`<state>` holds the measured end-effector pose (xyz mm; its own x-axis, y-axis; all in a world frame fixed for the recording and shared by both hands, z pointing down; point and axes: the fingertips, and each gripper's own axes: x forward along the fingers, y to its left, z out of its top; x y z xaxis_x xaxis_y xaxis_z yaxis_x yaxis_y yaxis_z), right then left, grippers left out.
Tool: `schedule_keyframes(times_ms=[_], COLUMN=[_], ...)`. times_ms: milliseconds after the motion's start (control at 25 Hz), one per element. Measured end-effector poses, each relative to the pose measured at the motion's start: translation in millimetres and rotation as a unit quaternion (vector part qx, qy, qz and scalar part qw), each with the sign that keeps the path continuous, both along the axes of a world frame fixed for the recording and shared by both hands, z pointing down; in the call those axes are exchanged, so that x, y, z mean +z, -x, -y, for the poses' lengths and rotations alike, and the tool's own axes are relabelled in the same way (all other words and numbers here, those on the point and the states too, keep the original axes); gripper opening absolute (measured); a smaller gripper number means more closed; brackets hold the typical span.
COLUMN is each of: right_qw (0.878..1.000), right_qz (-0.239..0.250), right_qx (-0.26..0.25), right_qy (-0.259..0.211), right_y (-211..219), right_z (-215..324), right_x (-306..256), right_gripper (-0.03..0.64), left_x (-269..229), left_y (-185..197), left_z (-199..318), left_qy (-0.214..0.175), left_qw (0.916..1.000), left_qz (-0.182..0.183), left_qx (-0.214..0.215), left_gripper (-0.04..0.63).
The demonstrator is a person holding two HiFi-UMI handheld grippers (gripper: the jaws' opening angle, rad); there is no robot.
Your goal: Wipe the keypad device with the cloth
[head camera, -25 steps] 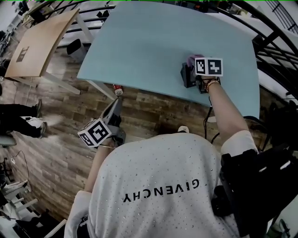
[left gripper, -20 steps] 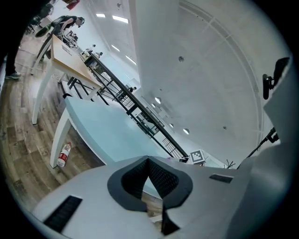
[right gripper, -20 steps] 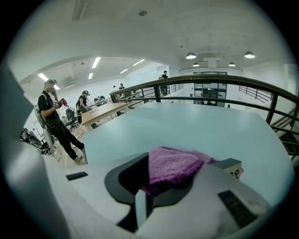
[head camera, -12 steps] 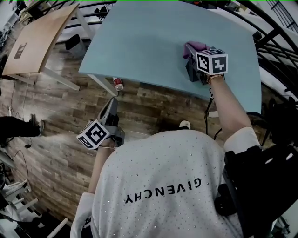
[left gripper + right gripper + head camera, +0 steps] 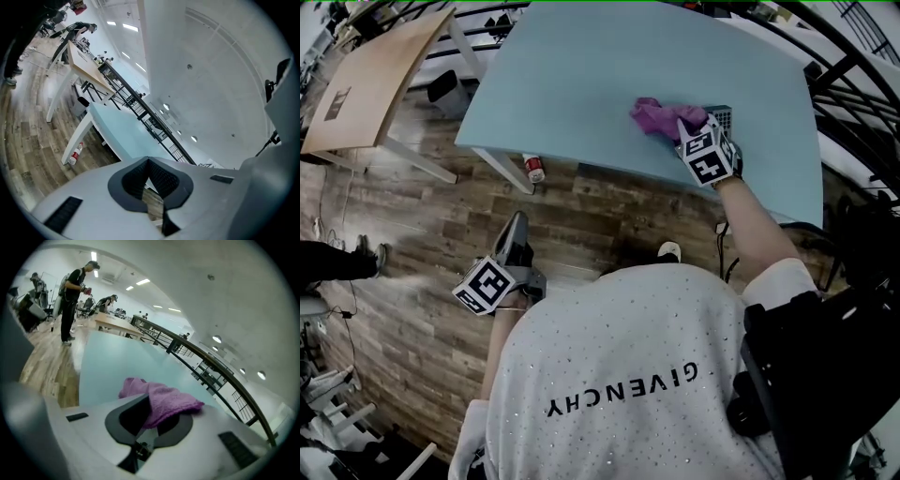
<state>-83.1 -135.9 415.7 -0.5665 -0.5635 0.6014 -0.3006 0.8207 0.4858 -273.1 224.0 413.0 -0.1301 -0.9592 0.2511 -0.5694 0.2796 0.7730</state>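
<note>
In the head view my right gripper point(image 5: 682, 124) is on the light blue table point(image 5: 581, 84), shut on a purple cloth point(image 5: 659, 116) that trails to its left on the tabletop. A corner of the grey keypad device point(image 5: 722, 116) shows just right of the cloth, mostly hidden behind the gripper's marker cube. In the right gripper view the cloth point(image 5: 164, 399) bunches between the jaws of the right gripper point(image 5: 152, 405). My left gripper point(image 5: 517, 223) hangs over the wooden floor below the table's near edge. Seen in the left gripper view, the left gripper point(image 5: 149, 161) is shut and holds nothing.
A small bottle point(image 5: 532, 168) lies on the floor by a white table leg, and the bottle point(image 5: 75, 153) also shows in the left gripper view. A wooden table point(image 5: 375, 80) stands at the far left. A black railing point(image 5: 853, 84) runs along the right. People point(image 5: 72, 291) stand far off.
My right gripper has turned and drawn the cloth leftward across the table, uncovering a corner of the keypad device. The left gripper has sunk slightly lower.
</note>
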Motion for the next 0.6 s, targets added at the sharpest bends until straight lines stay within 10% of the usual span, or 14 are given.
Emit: schedule_keyframes(times_ms=[600], right_qw=[0.996], right_qz=[-0.043], right_qx=[0.044], right_qy=[0.058], right_y=[-51.6], right_z=[-44.2], right_x=[84.1], right_gripper=[0.018], left_x=[4.1], left_y=[-8.1], left_z=[-8.9], left_qy=[0.011], left_qw=[0.9997], left_qz=[0.011], left_qx=[0.017], left_gripper=[0.000])
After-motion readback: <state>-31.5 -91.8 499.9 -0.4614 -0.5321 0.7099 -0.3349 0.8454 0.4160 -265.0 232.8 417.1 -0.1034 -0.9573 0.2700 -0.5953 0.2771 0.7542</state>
